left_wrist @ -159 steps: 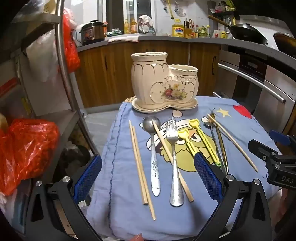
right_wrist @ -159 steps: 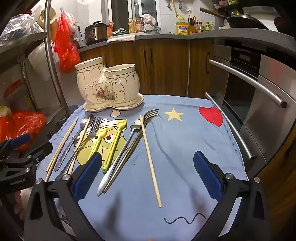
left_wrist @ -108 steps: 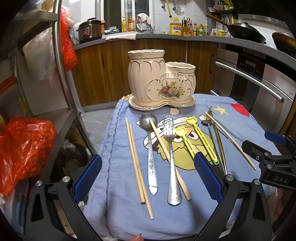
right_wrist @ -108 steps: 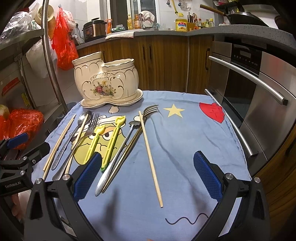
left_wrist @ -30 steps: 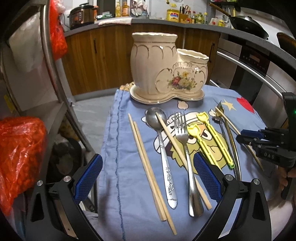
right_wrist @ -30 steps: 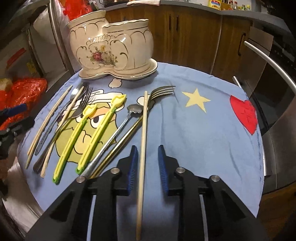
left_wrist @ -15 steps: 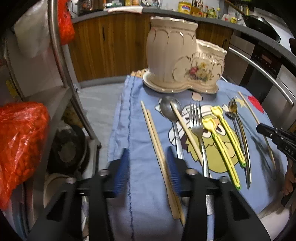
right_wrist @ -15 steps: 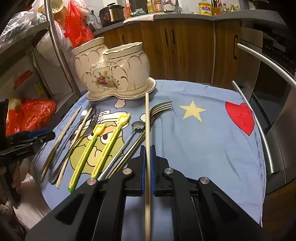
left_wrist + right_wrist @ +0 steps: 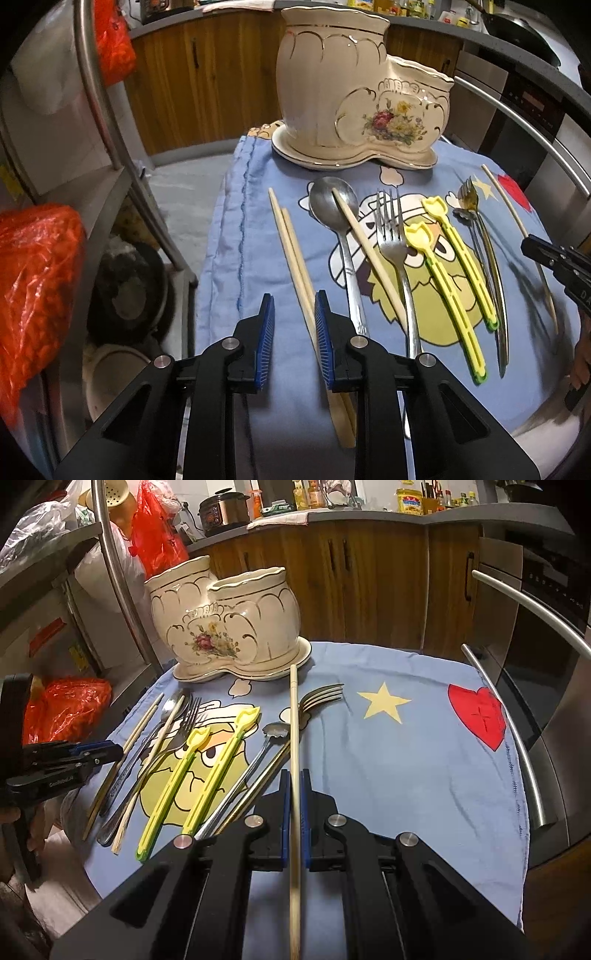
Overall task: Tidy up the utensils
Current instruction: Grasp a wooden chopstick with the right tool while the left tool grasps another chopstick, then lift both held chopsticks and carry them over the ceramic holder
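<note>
On the blue cartoon-print cloth [image 9: 255, 236] covering the table, the left hand-held gripper [image 9: 294, 306] angles downward, its jaws closing around a pair of pale wooden chopsticks [image 9: 295, 258] without yet pinching them. Only the right wrist view shows the right hand-held gripper [image 9: 294, 779] clenched on a single pale wooden chopstick [image 9: 294, 716], pointing toward the cream floral ceramic utensil holder [image 9: 229, 627].

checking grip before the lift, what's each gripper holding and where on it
Right gripper: single chopstick, clamped near mid-length. Left gripper: jaws closing around chopstick pair, nothing gripped yet.
</note>
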The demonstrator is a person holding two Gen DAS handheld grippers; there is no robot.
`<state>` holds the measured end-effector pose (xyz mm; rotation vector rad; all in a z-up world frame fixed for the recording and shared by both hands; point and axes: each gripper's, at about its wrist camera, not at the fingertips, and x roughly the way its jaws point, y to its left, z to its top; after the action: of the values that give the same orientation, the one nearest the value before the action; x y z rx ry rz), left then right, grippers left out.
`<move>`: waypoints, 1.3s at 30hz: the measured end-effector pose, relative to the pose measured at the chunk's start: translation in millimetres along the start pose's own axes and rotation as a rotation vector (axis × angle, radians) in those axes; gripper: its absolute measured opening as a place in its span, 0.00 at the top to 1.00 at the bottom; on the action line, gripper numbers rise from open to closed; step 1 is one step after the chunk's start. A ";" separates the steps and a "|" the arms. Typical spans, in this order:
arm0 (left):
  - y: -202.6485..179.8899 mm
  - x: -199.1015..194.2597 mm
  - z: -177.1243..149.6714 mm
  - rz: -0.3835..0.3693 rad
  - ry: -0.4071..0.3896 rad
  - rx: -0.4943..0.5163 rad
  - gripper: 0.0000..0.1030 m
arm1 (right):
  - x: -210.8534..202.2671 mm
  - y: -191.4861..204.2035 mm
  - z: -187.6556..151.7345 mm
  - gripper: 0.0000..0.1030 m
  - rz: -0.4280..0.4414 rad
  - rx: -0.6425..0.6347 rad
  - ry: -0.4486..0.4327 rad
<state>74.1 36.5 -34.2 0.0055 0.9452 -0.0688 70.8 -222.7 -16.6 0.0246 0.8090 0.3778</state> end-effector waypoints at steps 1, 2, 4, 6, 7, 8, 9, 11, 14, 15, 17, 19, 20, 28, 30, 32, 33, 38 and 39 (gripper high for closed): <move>1.0 0.5 0.5 0.002 0.003 -0.002 0.78 | -0.3 -0.4 0.0 0.95 0.002 0.002 -0.001; 1.7 0.8 1.2 0.004 0.003 -0.002 0.78 | -0.7 -0.7 -0.3 0.95 0.004 0.002 -0.003; 4.4 0.6 1.2 0.007 0.007 -0.010 0.78 | -0.7 -0.8 -0.4 0.95 0.006 -0.002 -0.002; 7.7 -1.5 -1.4 -0.002 0.010 -0.019 0.78 | -0.8 -0.6 -0.8 0.95 0.009 -0.003 -0.001; 7.9 -1.8 -2.1 -0.004 0.012 -0.019 0.78 | -0.9 -0.9 -1.1 0.95 0.009 -0.004 -0.001; 7.7 -2.3 -3.0 -0.005 0.015 -0.014 0.78 | -1.1 -1.3 -1.2 0.95 0.009 -0.005 0.000; 6.4 -1.5 -3.0 -0.008 0.022 -0.006 0.78 | -1.3 -2.6 -1.1 0.95 0.009 -0.002 -0.002; 0.2 2.2 -2.4 0.013 0.035 0.030 0.79 | -1.2 -4.4 -0.6 0.95 0.009 0.003 -0.004; -8.3 6.7 1.4 0.049 0.041 0.072 0.78 | 0.3 -5.7 0.0 0.95 0.017 0.013 -0.002; -8.0 7.5 2.1 0.047 0.041 0.070 0.79 | 0.6 -5.1 0.1 0.95 0.019 0.012 -0.002; -6.4 7.4 0.9 0.043 0.036 0.067 0.80 | 0.2 -3.3 0.2 0.95 0.022 0.006 -0.005; -6.8 6.9 -0.1 0.051 0.029 0.077 0.89 | -0.5 -2.3 0.4 0.95 0.019 -0.001 -0.011; -6.5 7.0 -0.2 0.054 0.026 0.077 0.91 | -1.2 -2.4 0.6 0.95 0.020 0.000 -0.013; 8.4 1.6 -0.1 0.008 -0.010 0.013 0.94 | -6.5 -4.0 2.1 0.95 0.019 0.021 -0.044; 11.6 -9.2 -0.8 0.003 -0.048 0.004 0.94 | -8.4 -4.1 2.1 0.95 0.018 0.027 -0.054; 15.3 -21.9 -1.4 -0.028 -0.088 -0.012 0.94 | -11.8 -4.8 1.9 0.95 0.022 0.043 -0.069; 15.1 -27.3 -1.7 -0.035 -0.097 -0.017 0.94 | -12.9 -4.8 2.1 0.95 0.024 0.048 -0.073; 22.2 -57.4 1.6 -0.084 -0.169 -0.042 0.94 | -23.4 -6.4 10.9 0.95 0.055 0.110 -0.119; 24.0 -65.1 4.2 -0.093 -0.189 -0.046 0.94 | -27.1 -5.4 17.0 0.95 0.075 0.117 -0.133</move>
<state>40.9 64.0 20.4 -0.0864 0.7572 -0.1315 67.7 -234.8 13.2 0.1883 0.6988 0.3949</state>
